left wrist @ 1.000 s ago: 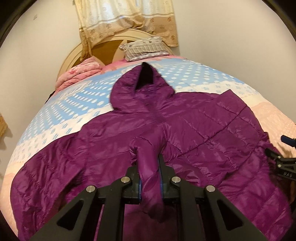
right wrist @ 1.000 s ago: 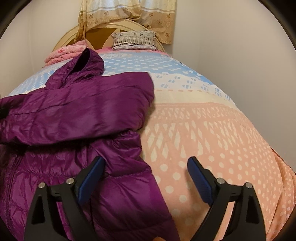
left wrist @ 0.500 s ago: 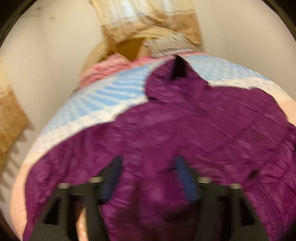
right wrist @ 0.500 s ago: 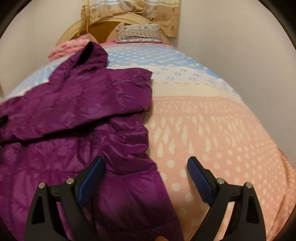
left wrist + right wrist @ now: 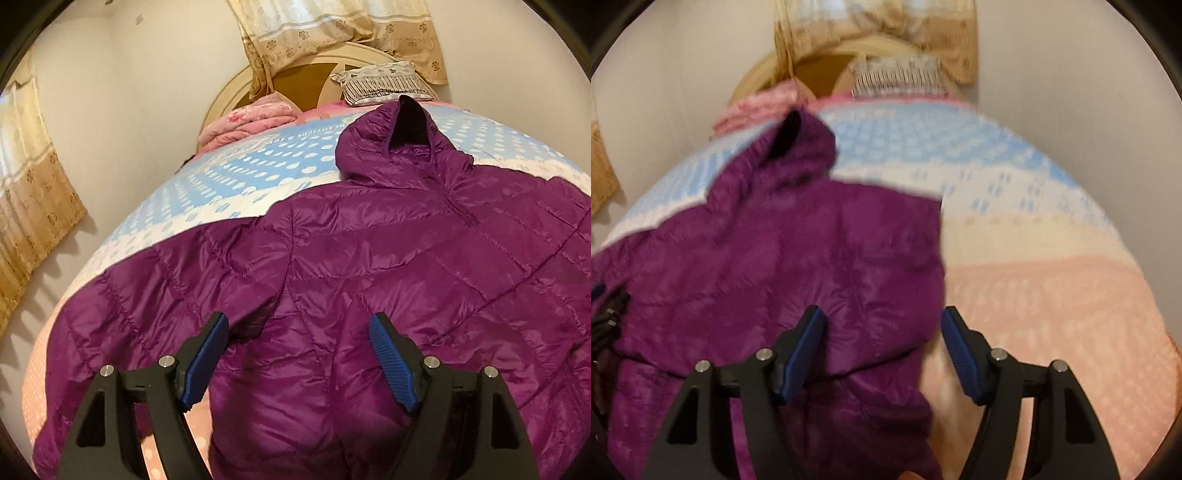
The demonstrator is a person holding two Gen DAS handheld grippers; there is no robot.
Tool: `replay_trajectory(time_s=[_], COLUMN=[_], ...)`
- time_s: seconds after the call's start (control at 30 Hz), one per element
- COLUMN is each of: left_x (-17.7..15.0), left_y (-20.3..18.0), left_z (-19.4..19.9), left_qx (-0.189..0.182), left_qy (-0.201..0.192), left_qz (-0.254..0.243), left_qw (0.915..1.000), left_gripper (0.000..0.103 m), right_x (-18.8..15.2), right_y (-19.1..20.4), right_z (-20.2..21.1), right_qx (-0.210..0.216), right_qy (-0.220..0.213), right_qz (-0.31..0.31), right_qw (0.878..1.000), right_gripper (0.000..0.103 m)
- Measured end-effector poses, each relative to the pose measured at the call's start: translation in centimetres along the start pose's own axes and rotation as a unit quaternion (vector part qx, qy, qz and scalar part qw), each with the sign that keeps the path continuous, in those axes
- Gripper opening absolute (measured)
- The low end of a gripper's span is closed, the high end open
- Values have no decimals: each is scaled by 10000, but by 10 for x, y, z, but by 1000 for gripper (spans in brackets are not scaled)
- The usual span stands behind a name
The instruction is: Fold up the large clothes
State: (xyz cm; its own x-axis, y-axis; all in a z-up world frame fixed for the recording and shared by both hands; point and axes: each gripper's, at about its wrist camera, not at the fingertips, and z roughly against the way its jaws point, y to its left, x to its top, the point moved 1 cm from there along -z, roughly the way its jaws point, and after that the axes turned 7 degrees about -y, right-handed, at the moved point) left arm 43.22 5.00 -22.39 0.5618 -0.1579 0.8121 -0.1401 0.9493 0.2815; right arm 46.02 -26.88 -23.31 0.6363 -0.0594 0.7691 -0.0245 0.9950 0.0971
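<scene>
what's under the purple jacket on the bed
The purple jacket lies spread on the bedspread, blue dotted toward the headboard and pink dotted near the foot. Its folded-in sleeve rests on its own body. Whatever else lies beneath is covered, so it cannot be seen.

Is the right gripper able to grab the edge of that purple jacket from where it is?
Probably yes. The right gripper is open, the purple jacket edge lies between its fingers, and nothing blocks it, though blur hides the exact gap.
</scene>
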Motion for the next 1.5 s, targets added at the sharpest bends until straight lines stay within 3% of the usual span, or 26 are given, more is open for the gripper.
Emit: replay_trajectory(time_s=[0.17,0.37,0.6,0.73,0.87,1.03,1.17,1.5], left_x=[-7,-13,-12,-10,-7,-5,-11,-16], left_y=[18,37,35,50,57,53,48,40], left_z=[-14,-30,-26,-6,6,-5,-16,-23], left_qx=[-256,-535,-528,-495,-453,-455,-459,-508], left_qy=[165,519,445,265,94,233,406,490], left_qz=[247,768,707,908,846,811,823,702], left_qw=[9992,9943,9951,9943,9953,9954,9947,9950], left_gripper=[79,80,80,80,80,80,80,80], right_x=[-27,-30,-31,-21,5,25,6,-4], right_y=[11,14,20,17,21,31,33,40], right_z=[12,11,8,50,70,31,-13,-25], right_qx=[-86,-208,-334,-371,-182,-269,-468,-655], right_qy=[24,193,292,-350,-657,-396,86,227], right_qz=[-329,-282,-77,-232,-294,-114,132,415], right_qw=[9994,9992,9990,9984,9972,9988,9988,9967], right_gripper=[67,69,74,72,72,62,62,68])
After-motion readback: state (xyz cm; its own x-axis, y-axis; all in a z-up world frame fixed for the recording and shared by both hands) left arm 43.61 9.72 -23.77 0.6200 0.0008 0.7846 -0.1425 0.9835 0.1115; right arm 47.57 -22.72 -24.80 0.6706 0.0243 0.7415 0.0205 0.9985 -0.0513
